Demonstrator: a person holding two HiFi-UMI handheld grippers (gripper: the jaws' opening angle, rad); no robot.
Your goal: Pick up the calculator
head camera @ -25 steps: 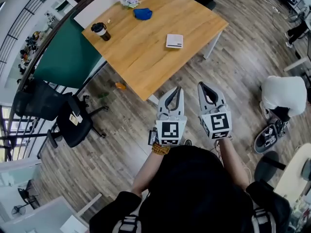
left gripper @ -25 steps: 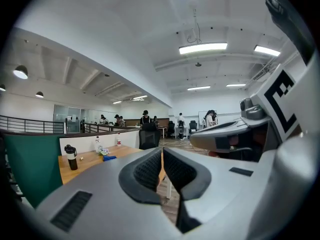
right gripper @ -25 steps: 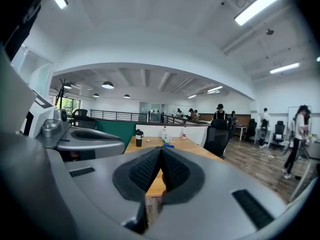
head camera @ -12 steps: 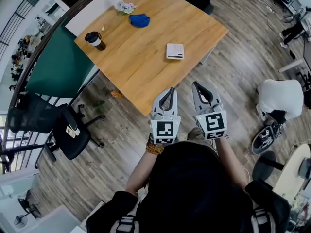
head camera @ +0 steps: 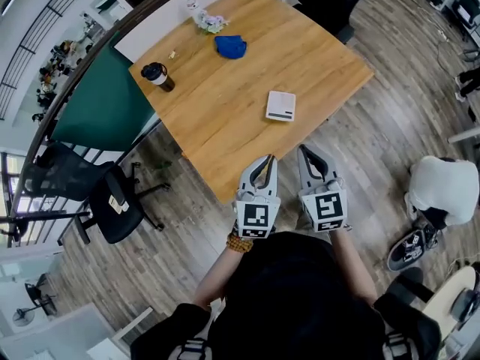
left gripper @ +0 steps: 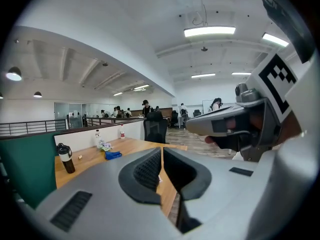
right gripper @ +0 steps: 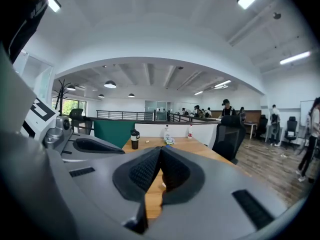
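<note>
Jaws clenched, empty: I am holding left gripper and right gripper near surface edge, calculator lying beyond

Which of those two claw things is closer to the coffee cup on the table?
Left. The left gripper is by the table's near edge, with the coffee cup up and to its left. The right gripper is alongside, on the side away from the cup.
</note>
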